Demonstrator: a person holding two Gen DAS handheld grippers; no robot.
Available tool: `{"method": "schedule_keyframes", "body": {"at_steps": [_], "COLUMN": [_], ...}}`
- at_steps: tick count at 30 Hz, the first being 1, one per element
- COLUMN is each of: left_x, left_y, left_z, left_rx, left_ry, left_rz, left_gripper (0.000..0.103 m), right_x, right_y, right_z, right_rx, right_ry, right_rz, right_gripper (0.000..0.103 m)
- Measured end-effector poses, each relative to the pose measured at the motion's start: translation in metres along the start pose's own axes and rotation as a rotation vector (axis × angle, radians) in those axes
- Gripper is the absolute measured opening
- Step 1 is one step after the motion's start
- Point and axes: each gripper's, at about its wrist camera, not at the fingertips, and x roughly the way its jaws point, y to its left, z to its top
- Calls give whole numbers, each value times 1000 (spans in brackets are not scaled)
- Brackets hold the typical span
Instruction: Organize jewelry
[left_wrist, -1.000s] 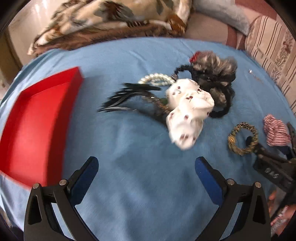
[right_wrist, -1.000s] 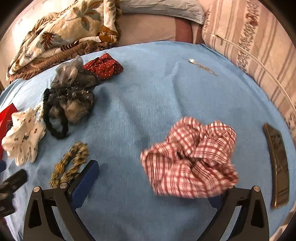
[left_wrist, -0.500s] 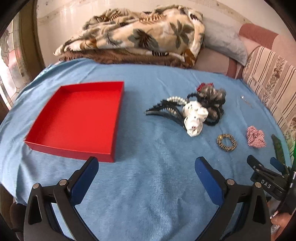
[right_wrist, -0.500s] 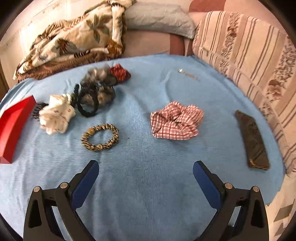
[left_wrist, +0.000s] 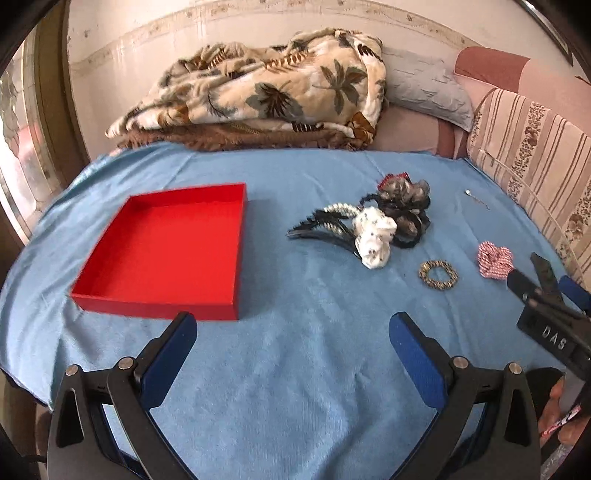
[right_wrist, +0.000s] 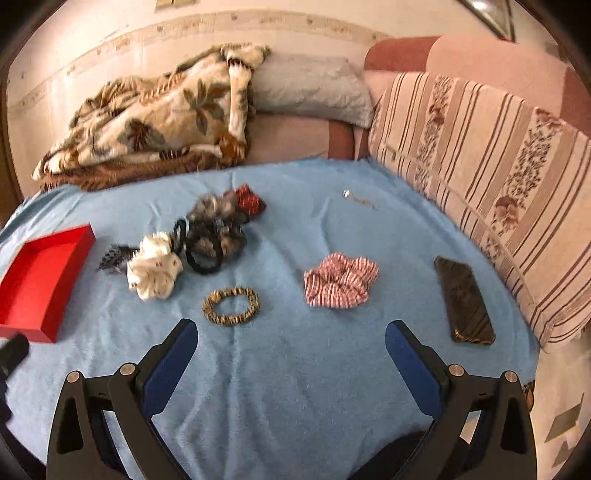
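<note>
An empty red tray (left_wrist: 166, 254) lies on the blue cloth at the left; its corner shows in the right wrist view (right_wrist: 40, 280). A pile of hair accessories lies mid-cloth: a white scrunchie (left_wrist: 373, 236) (right_wrist: 153, 271), black and grey scrunchies (left_wrist: 406, 206) (right_wrist: 214, 229), a black comb clip (left_wrist: 317, 229) and a pearl band (left_wrist: 341, 207). A leopard-print band (left_wrist: 438, 275) (right_wrist: 231, 305) and a red checked scrunchie (left_wrist: 494, 258) (right_wrist: 340, 280) lie apart. My left gripper (left_wrist: 291, 343) is open and empty near the front. My right gripper (right_wrist: 291, 347) is open and empty, short of the leopard band.
A dark barrette (right_wrist: 463, 299) lies at the right near the cloth's edge. A small silver pin (right_wrist: 356, 197) lies at the back. A folded leaf-print blanket (left_wrist: 258, 99) and a grey pillow (right_wrist: 310, 88) sit behind. A striped sofa cushion (right_wrist: 480, 166) borders the right.
Both grippers have pulled back and up from the accessories, so more of the cloth and the whole red tray come into view. Both stay open and empty.
</note>
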Motion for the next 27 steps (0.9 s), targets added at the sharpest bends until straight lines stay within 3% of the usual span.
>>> {"method": "schedule_keyframes", "body": {"at_steps": [6,27], "left_x": [8,9], "left_y": [5,3], "left_z": [-8,-12], "left_rx": [-26,-6], "left_ry": [56,47], "left_rz": [-12,21], "left_gripper": [103,103], "right_x": [-4,5], "right_y": [-1,3], "right_z": [-2,-10], "right_rx": [34,37], "right_ry": [-5,67], "right_rz": [14,65], "right_gripper": [103,103]}}
